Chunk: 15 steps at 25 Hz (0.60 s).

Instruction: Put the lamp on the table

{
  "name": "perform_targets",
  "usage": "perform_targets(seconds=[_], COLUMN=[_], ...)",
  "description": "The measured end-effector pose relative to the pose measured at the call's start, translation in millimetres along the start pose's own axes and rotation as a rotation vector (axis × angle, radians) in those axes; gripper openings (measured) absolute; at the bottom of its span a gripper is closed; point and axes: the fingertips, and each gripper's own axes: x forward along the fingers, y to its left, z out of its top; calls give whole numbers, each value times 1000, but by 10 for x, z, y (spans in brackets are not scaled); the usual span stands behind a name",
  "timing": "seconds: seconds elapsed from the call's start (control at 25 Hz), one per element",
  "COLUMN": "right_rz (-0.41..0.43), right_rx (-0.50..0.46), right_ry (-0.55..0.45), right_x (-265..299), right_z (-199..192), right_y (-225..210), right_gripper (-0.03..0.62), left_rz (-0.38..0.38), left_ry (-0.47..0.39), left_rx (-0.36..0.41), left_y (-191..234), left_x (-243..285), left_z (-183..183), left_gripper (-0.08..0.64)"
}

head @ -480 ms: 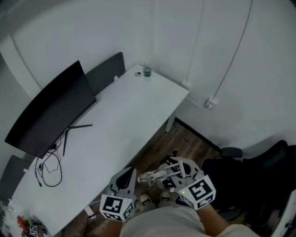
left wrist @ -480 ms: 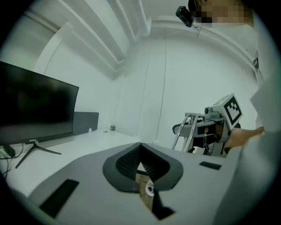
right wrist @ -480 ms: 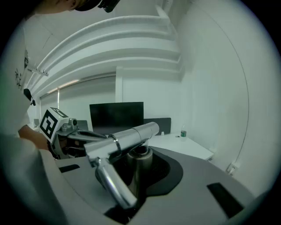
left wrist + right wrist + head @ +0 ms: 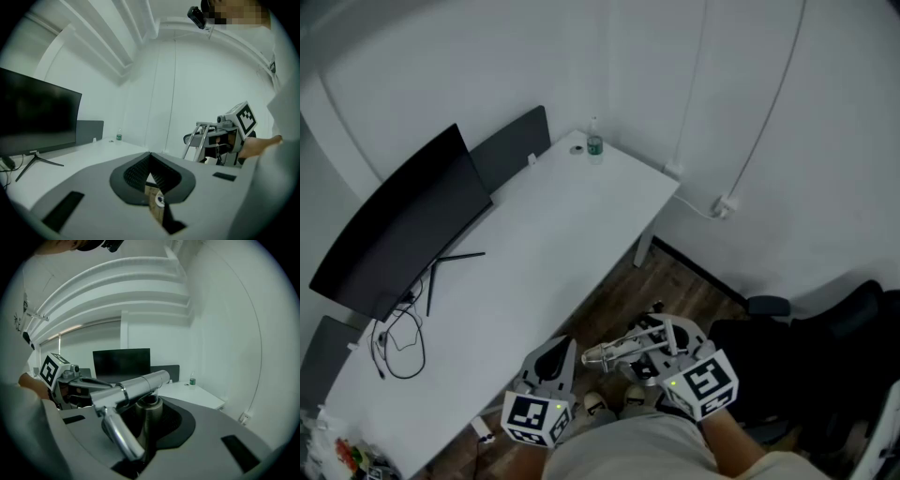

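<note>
A silver folded lamp (image 4: 614,352) is held in my right gripper (image 4: 649,354), which is shut on its upright stem (image 4: 149,420). The lamp's round tube arm (image 4: 133,387) lies across the jaws and sticks out to the left. It hangs over the wooden floor, off the near right edge of the white table (image 4: 572,234). My left gripper (image 4: 551,364) is beside it on the left, shut with nothing in it (image 4: 151,174). In the left gripper view the lamp's metal rods (image 4: 196,139) show under the right gripper's marker cube.
On the table stand a dark monitor (image 4: 403,220) at the left, a small bottle (image 4: 594,143) at the far corner and a black cable loop (image 4: 398,342) near the front. A black chair (image 4: 825,347) is at the right. A wall socket with a cord (image 4: 727,206) is behind.
</note>
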Motion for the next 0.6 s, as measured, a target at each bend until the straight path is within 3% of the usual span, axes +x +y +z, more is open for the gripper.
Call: perform_targets(seconds=[0.6], right_rz=[-43], right_rx=[24], right_ry=[-34], right_x=[179], right_z=[78], right_y=[37], right_gripper=[71], left_rz=[-12], left_ry=[-8], left_rx=[20], left_y=[259], left_x=[-171], left_z=[29], left_gripper=[2])
